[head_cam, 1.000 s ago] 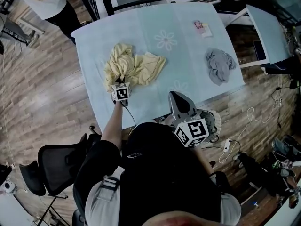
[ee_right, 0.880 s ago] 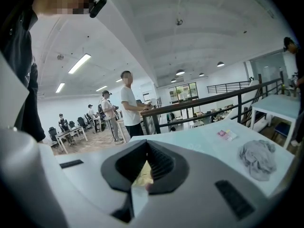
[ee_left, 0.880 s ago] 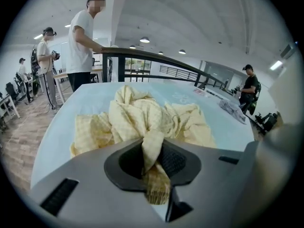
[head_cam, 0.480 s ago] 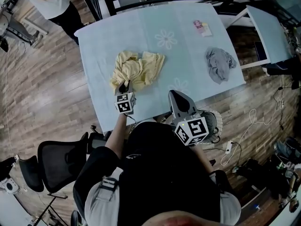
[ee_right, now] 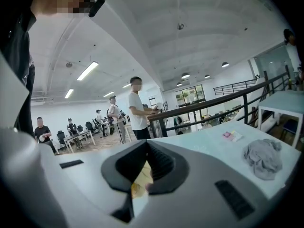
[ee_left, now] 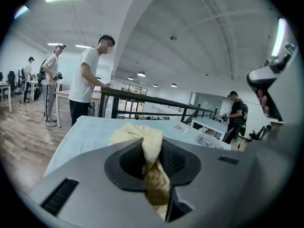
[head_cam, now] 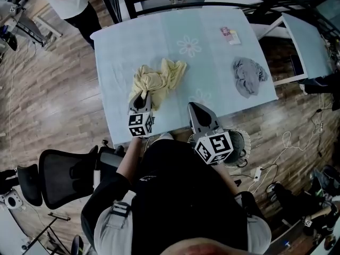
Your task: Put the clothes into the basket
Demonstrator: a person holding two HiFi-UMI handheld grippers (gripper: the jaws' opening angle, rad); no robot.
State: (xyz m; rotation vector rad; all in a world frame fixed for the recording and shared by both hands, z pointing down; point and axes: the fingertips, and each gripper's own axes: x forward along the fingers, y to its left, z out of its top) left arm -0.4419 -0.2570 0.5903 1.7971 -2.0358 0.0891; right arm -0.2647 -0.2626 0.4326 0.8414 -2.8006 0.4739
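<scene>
So the left gripper (head_cam: 143,98) is clamped tight on one end of the yellow garment (head_cam: 159,77). In the left gripper view you can see a twisted strand of the fabric (ee_left: 142,137) squeezed right between the two pads of that gripper (ee_left: 154,170). The rest of the garment is bunched in a heap on the table (head_cam: 133,41), the one with the pale blue cloth and faint flower prints, toward the person's side of the middle. The right gripper (head_cam: 194,108) hangs over the near table edge with its jaws pressed together. The right gripper view shows nothing caught in it (ee_right: 142,170), just a thin sliver of gap with a bit of yellow showing through from behind. The grey garment (head_cam: 247,76) is crumpled up on its own over on the right side of the table, well apart from the yellow one, and neither gripper touches it; it shows in the right gripper view too (ee_right: 262,158). The basket (head_cam: 245,141), white with a frilly rim, sits down on the wooden floor (head_cam: 42,89) just off the near right edge of the table, half hidden behind the right gripper's marker cube. There's also a little pink packet (head_cam: 230,34) near the far side, a black office chair (head_cam: 64,171) to the left, and a person in a white shirt (ee_left: 88,80) standing at the far end.
</scene>
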